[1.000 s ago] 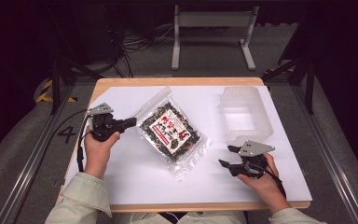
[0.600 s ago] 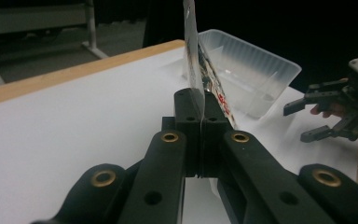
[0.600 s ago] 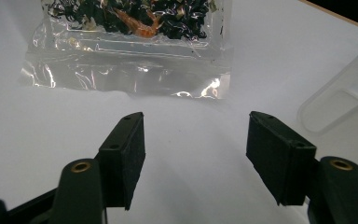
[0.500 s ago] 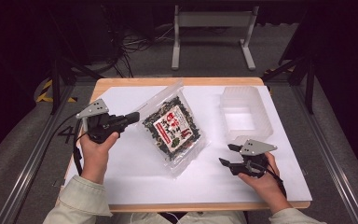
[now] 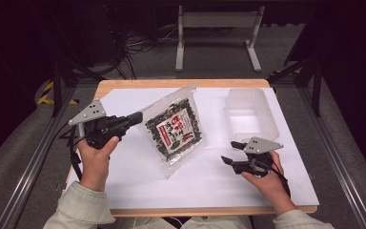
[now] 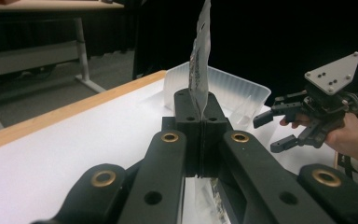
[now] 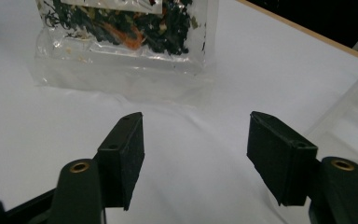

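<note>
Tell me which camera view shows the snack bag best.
The high view: the whole bag shows, label up, pinched at one edge by the left gripper. The left gripper view gives it edge-on; the right gripper view catches its bottom end.

Left gripper (image 5: 138, 117) held up off the tabletop (image 5: 209, 183), pointing to the right, jaws pressed tight together on the edge of the seaweed packet (image 5: 174, 130). Left hand (image 5: 96, 157) wrapped round the handle, forearm coming in from below. Right gripper (image 5: 230, 152) low and level, pointing left, jaws wide apart with nothing between. Right hand (image 5: 264, 177) gripping from behind.
</note>
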Demonstrator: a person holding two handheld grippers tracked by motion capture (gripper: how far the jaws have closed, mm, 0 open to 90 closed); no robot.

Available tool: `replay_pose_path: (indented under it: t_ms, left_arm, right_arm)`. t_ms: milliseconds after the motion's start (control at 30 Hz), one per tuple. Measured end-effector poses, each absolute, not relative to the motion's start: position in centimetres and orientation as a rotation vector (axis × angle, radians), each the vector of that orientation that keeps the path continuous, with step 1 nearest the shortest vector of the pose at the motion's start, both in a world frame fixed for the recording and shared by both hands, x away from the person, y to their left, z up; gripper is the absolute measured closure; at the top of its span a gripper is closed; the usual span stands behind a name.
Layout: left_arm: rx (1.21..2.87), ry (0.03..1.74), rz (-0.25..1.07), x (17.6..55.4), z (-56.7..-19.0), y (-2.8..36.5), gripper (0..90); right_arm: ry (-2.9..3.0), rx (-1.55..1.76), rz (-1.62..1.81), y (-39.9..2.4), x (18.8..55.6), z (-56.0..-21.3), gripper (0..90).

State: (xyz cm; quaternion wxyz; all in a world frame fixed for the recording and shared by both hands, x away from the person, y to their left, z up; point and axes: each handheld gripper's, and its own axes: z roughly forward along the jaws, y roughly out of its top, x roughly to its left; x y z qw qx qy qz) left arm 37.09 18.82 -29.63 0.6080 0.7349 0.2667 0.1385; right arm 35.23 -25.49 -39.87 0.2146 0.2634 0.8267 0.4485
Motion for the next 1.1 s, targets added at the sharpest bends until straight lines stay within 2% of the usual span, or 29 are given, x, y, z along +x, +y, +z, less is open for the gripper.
replay_pose_path:
  t_ms: [667, 933, 1100]
  left_arm:
    - [1.687, 0.530, 0.364, 35.2, -27.8, 18.8, 89.8]
    - [1.690, 0.510, 0.351, 35.0, -27.7, 18.6, 89.7]
    - [1.687, 0.481, 0.348, 34.5, -27.4, 18.4, 89.8]
  right_arm:
    - [2.198, 0.592, 1.484, -21.4, 37.1, -34.1, 28.5]
    - [2.209, 0.565, 1.545, -20.0, 37.8, -33.1, 20.2]
    - [2.213, 0.553, 1.564, -19.3, 38.2, -33.0, 18.8]
